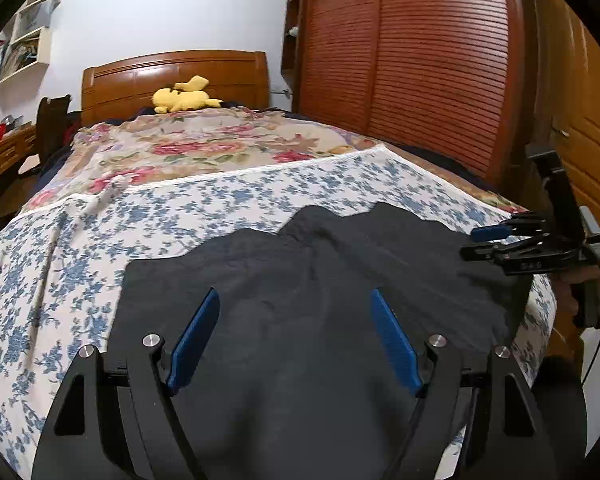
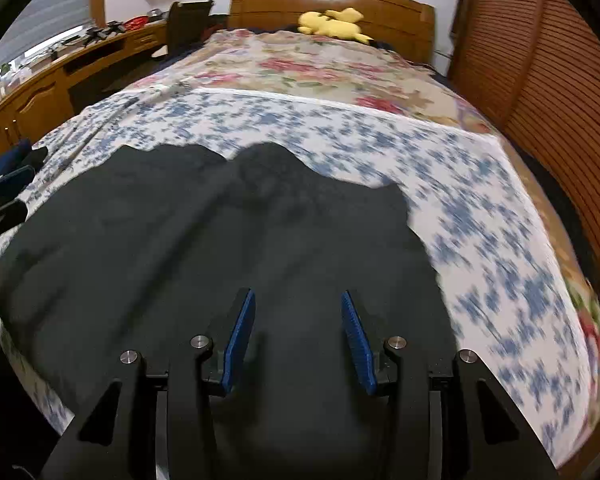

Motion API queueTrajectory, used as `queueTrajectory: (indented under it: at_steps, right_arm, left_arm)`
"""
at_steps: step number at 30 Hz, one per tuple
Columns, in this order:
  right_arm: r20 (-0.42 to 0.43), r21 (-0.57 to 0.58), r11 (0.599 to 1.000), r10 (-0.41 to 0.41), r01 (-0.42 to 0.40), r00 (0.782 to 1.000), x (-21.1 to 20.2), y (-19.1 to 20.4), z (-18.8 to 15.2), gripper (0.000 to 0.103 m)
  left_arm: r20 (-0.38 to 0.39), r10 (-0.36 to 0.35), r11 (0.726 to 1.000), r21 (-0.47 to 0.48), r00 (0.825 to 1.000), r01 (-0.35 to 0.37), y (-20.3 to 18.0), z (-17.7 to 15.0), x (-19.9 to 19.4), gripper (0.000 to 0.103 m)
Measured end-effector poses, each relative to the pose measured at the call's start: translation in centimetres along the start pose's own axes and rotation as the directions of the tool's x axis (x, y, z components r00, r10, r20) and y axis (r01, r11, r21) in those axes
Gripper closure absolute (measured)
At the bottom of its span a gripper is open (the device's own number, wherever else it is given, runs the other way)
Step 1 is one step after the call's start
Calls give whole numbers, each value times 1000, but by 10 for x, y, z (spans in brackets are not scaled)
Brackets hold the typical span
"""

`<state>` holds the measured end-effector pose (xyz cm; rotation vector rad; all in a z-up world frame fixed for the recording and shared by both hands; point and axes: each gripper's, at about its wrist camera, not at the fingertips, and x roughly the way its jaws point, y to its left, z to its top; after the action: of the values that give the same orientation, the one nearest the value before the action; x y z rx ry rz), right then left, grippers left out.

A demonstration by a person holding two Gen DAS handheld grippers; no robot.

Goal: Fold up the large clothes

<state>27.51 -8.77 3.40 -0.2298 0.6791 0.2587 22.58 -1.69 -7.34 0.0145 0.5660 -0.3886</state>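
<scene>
Floral bedsheet (image 1: 220,208) (rumpled) under dark garment (image 1: 300,280)

Bed covered by a blue-flowered sheet (image 1: 220,208) at the near end and a red-rose quilt (image 1: 204,148) beyond it; yellow plush toy (image 1: 184,98) at the wooden headboard (image 1: 140,80); slatted wardrobe doors (image 1: 420,60) right of the bed, wooden desk (image 2: 40,84) and wall shelves (image 1: 28,40) left of it

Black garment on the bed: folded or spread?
Spread. The black garment lies flat over the blue-flowered sheet; whether it is doubled cannot be told.
</scene>
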Motion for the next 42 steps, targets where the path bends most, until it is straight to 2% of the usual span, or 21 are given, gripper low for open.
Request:
queueTrajectory:
  at_steps: [5,12,17,22,27,32,38,42]
  right_arm:
    - [-4,57,998,-41,41,999,-18,-24,-24,57]
    - [-109,138,990,10,5,994,5,-38,-54,57]
    - [-84,143,990,-1,14,996,9,-32,-62,57]
    - [-20,94,993,-71,72,997,-17,-21,-61,56]
    - [43,57,998,-1,-1,999,-41,8,-61,56]
    - [78,21,995,97,-99,992,-51,39,-56,56]
    - [76,-30,978,210,-208,975,-36,67,-56,56]
    - [35,-89,973,216,-212,976,-10,72,-56,56]
  left_arm:
    - [-3,-30,999,33,1000,30,-28,-4,-1,25]
    - [-42,-71,995,67,997,74,-62,-20,1,25]
    - [-81,-84,992,87,993,91,-77,-37,2,25]
    - [-123,-70,993,90,990,81,-81,-51,3,25]
    - [-153,-55,995,71,987,67,-75,-59,7,25]
    - [-153,-60,997,42,986,67,-66,-64,7,25]
    - [-136,-34,999,26,990,38,-57,-66,-3,25]
    - [-120,-17,1000,3,993,17,-47,-64,-13,25]
